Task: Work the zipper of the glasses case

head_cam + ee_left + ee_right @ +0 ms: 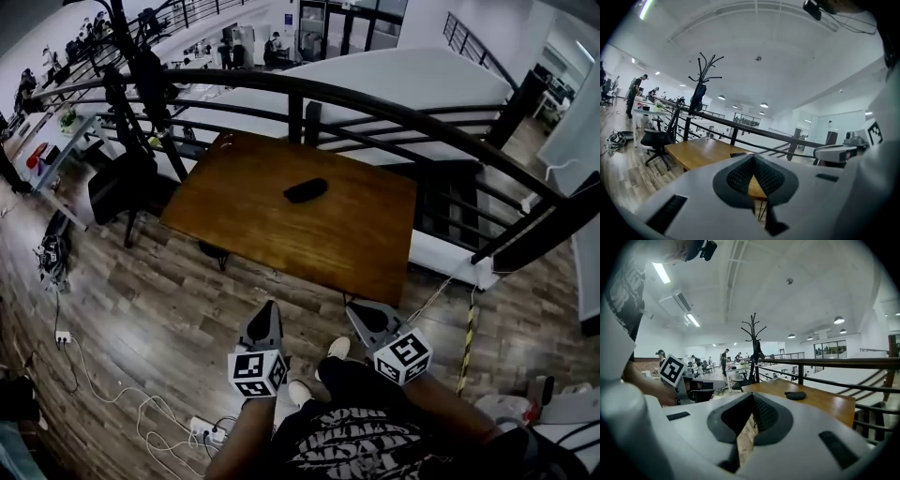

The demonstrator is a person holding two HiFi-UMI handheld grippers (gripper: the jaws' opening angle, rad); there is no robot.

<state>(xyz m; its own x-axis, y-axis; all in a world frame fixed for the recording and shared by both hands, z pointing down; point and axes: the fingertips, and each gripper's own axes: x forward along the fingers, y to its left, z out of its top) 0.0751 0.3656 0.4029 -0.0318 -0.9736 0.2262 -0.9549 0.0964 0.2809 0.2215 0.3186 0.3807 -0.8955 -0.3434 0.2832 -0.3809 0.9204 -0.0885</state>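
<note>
- Dark, oblong glasses case [306, 190], lying flat near the middle of the wooden worktop [244, 234], a little toward the far edge; zipper too small to make out.
- Case untouched, well apart from both grippers.
- Left gripper [269, 307] held over the floor [141, 300] on the near side of the worktop, pointing toward it; fingers [740, 174] closed tip to tip, nothing gripped.
- Right gripper [354, 307] beside the left one, its tip near the worktop's near edge; fingers [765, 412] closed against each other too, with nothing held.
- In the right gripper view, case ahead of the closed fingers and off to the right; in the left gripper view, only a dark sliver of it just above the fingertips.
- Marker cubes at the back of each gripper: left cube [257, 371], right cube [403, 356], both close to the person's body.
- Light shoes [337, 349] on the floor between the two grippers.
- Black curved railing [375, 103] along the far side and right of the worktop.
- Black coat stand [753, 341] and a dark office chair [117, 187] off the worktop's left end.
- White power strip [206, 431] and loose cables on the wood-plank floor at lower left.
- Farther left, desks with people at them, small and indistinct.
</note>
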